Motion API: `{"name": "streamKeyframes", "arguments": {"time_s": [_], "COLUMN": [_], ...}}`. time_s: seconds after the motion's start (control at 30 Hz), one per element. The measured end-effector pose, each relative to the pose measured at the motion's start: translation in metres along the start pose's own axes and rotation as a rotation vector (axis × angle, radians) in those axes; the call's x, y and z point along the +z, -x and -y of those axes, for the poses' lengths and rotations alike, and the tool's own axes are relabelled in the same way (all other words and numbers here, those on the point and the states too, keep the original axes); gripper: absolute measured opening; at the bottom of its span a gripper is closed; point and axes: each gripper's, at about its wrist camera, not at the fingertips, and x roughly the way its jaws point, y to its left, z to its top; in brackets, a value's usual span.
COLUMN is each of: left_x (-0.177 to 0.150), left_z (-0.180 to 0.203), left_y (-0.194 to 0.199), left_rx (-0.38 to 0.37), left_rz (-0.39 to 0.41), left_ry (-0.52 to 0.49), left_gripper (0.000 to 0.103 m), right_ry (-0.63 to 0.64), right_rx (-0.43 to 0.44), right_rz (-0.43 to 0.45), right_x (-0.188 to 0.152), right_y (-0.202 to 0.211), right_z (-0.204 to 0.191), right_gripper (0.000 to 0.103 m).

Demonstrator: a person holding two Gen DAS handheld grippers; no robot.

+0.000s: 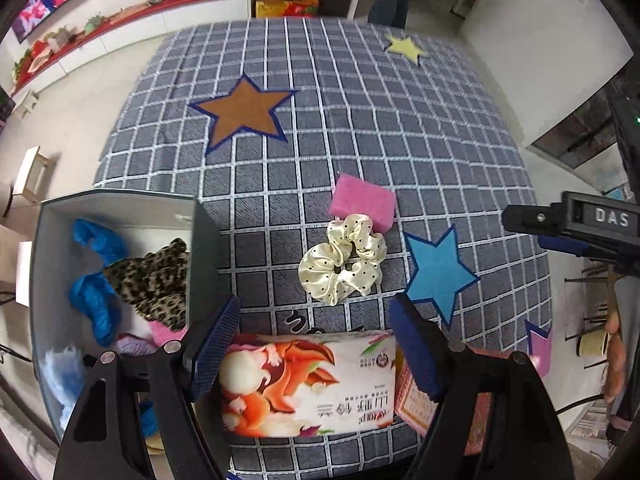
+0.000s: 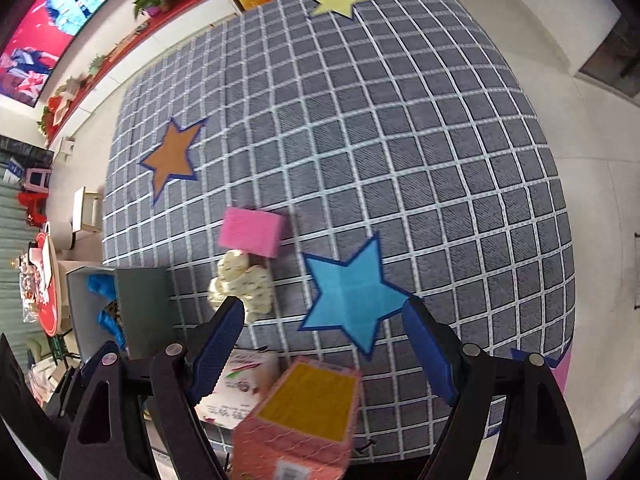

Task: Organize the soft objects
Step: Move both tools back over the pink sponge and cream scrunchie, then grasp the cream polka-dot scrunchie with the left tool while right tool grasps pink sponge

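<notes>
Looking down over my left gripper (image 1: 316, 344), I see its blue pads standing wide apart on either side of a tissue pack (image 1: 308, 384) printed with an orange fox, which lies on the grey checked cloth (image 1: 360, 120); whether the pads touch the pack I cannot tell, and nothing is lifted. To the left sits the open box (image 1: 206, 240), grey outside and white inside, its near wall just beside my left pad. Inside it lie crumpled blue pieces (image 1: 96, 292), a leopard-print fabric (image 1: 156, 280) against the near wall, something pink (image 1: 168, 334) below that, and a pale blue tuft (image 1: 60, 364) in the lower corner. Out on the cloth, a cream dotted scrunchie (image 1: 340, 264) touches a pink sponge (image 1: 362, 202) behind it, with a blue star patch (image 1: 436, 272) to their right. My right gripper (image 2: 324, 332) is equally wide open and holds nothing; a pink packet with a yellow panel (image 2: 304, 416) lies below its gap, beside the tissue pack's white end (image 2: 240, 384). From this side the box (image 2: 144, 300) shows only blue pieces and a sliver of leopard print.
</notes>
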Motion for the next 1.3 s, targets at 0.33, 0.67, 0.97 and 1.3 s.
{"name": "streamKeyframes", "arguments": {"time_s": [0.33, 0.67, 0.97, 1.3], "left_x": [0.020, 0.034, 0.027, 0.003], "left_z": [0.018, 0.024, 0.008, -0.006], "left_y": [-0.069, -0.110, -0.120, -0.127], "left_rx": [-0.011, -0.034, -0.087, -0.086], "left_rz": [-0.163, -0.208, -0.197, -0.228], "left_ry": [-0.002, 0.026, 0.131, 0.128], "left_gripper": [0.080, 0.080, 0.080, 0.080], "right_ry": [0.104, 0.451, 0.534, 0.517], "right_rx": [0.031, 0.025, 0.016, -0.058], "right_rz": [-0.099, -0.150, -0.208, -0.246], "right_x": [0.048, 0.072, 0.079, 0.070], "right_y": [-0.052, -0.102, -0.145, -0.168], "right_z": [-0.011, -0.071, -0.099, -0.095], "right_gripper": [0.082, 0.082, 0.082, 0.099]}}
